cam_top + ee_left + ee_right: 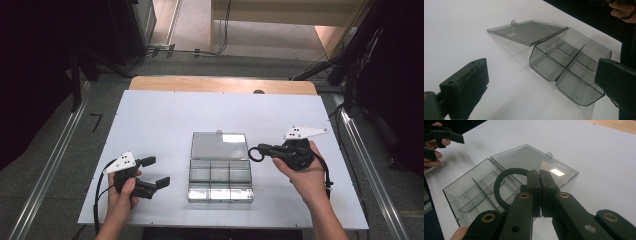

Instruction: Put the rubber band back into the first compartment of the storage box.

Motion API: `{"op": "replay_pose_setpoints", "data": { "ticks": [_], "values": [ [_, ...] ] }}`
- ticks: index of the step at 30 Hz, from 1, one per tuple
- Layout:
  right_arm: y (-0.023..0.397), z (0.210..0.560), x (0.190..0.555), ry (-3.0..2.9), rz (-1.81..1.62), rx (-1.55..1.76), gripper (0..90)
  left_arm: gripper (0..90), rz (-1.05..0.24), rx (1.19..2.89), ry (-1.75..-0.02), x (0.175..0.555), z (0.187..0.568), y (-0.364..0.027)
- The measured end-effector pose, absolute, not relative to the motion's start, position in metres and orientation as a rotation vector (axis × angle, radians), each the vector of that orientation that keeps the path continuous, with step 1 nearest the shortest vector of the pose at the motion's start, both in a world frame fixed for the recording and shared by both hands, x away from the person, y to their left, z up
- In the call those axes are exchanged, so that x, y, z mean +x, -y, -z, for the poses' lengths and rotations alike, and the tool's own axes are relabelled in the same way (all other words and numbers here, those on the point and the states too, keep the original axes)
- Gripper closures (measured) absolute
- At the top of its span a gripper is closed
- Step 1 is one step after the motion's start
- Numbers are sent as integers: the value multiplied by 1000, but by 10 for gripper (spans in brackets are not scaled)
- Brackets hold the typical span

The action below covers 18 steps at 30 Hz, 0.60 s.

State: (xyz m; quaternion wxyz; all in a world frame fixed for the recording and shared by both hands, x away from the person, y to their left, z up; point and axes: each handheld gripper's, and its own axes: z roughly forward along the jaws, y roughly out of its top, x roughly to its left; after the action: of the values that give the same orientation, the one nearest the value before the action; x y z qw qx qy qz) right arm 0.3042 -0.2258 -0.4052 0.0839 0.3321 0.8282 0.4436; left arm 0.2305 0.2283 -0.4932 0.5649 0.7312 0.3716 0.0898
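A clear smoky plastic box (220,194) with several empty compartments lies mid-table, its lid (219,145) folded open flat behind it. To the box's right, my right gripper (263,149) is shut on a black rubber ring (254,154). In the right gripper view the ring (498,185) curls out left of the closed jaw tips (539,173), above the box (461,192) and lid (534,160). My left gripper (156,172) hovers left of the box, open and holding nothing. In the left gripper view its wide jaws (541,87) frame the box (554,67) and lid (529,31).
The white tabletop (150,120) has a wooden strip (220,84) along its far edge. Metal floor rails (50,165) run along both sides, with dark equipment beyond. The other hand's fingers (624,10) show at the top right of the left gripper view.
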Motion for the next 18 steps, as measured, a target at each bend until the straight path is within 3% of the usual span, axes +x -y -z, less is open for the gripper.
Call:
{"op": "replay_pose_setpoints", "data": {
  "ticks": [18],
  "values": [
    [204, 407, 312, -2506, -1323, 959, 864, 0, -205, 1711, -873, 230, 492, -229]
  ]
}}
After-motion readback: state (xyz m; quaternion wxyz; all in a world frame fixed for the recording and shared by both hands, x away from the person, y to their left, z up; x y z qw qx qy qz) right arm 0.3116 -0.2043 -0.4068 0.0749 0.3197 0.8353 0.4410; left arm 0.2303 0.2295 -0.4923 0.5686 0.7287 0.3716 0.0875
